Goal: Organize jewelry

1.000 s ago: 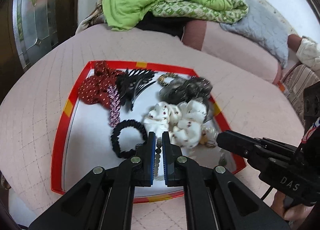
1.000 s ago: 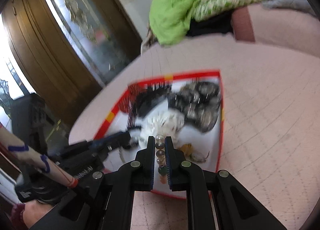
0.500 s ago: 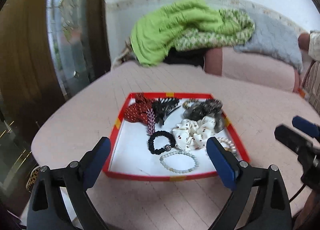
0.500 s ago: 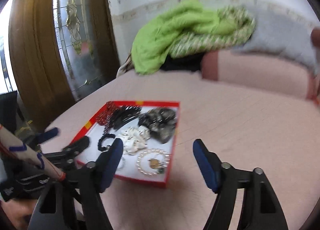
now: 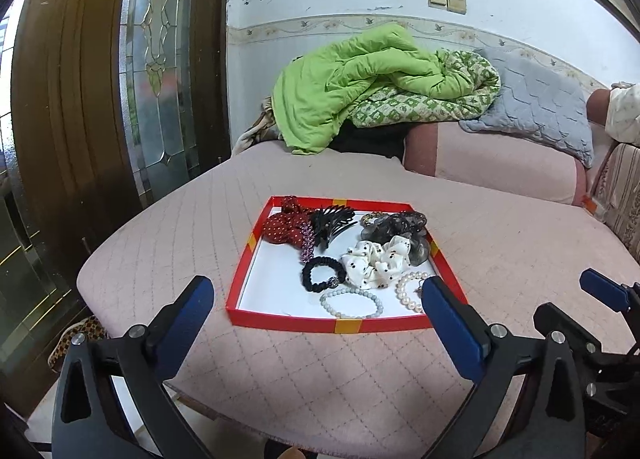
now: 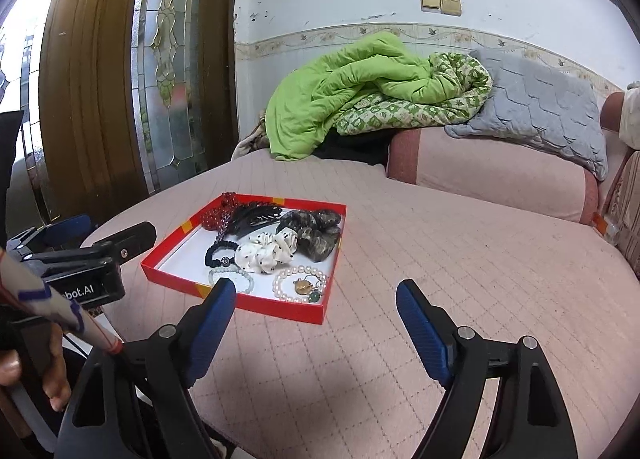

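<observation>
- Pink bed cover (image 5: 360,371) holds the red tray (image 5: 280,325), with beads and hair ties inside.
- I keep my left gripper (image 5: 316,323) and right gripper (image 6: 316,323) wide apart, holding nothing.
- All looks tidy; I think I'm done.

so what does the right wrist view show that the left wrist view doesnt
Only the right wrist view shows the gold and green charms inside the pearl bracelet, and the person's left hand. Only the left wrist view shows the leopard-print item on the floor. Both show the red tray with the pale bead bracelet, black hair tie and white dotted scrunchie, and both grippers open, away from the tray.
</observation>
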The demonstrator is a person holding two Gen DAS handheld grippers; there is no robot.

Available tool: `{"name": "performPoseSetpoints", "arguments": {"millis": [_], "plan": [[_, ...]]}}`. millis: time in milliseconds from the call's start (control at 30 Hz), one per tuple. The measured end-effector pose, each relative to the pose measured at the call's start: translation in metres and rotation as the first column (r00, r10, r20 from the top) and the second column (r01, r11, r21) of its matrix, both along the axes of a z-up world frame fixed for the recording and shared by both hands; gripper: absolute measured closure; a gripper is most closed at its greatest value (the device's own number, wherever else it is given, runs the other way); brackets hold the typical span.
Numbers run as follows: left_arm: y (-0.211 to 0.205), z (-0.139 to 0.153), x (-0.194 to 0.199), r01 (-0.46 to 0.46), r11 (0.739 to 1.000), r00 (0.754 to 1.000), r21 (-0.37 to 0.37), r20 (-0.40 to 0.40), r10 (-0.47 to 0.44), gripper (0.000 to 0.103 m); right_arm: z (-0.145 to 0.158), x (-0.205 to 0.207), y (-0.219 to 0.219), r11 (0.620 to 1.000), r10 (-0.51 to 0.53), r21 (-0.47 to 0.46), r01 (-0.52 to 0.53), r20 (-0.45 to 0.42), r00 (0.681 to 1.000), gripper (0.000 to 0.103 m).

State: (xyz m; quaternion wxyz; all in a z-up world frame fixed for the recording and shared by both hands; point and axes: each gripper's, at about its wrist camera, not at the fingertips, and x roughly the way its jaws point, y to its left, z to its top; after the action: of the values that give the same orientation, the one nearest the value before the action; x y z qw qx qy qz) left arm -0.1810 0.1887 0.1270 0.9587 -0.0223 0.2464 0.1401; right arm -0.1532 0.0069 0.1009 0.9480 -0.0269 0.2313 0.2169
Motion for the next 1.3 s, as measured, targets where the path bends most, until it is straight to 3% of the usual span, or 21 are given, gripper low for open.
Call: {"name": "performPoseSetpoints", "arguments": {"millis": [333,1300], "plan": [[-0.011,-0.003,0.003,-0.015,0.997,0.999,0.073,-0.029,0.017,0.000,-0.005,-0.006,0.011,0.999,0.024,-0.043,-0.023,0.015,1.000,0.016],[-0.008,-0.002,0.004,-0.031,0.997,0.998,0.070,-0.050,0.035,0.000,-0.009,0.002,0.004,0.999,-0.008,-0.037,0.007,-0.017,1.000,0.015]]}}
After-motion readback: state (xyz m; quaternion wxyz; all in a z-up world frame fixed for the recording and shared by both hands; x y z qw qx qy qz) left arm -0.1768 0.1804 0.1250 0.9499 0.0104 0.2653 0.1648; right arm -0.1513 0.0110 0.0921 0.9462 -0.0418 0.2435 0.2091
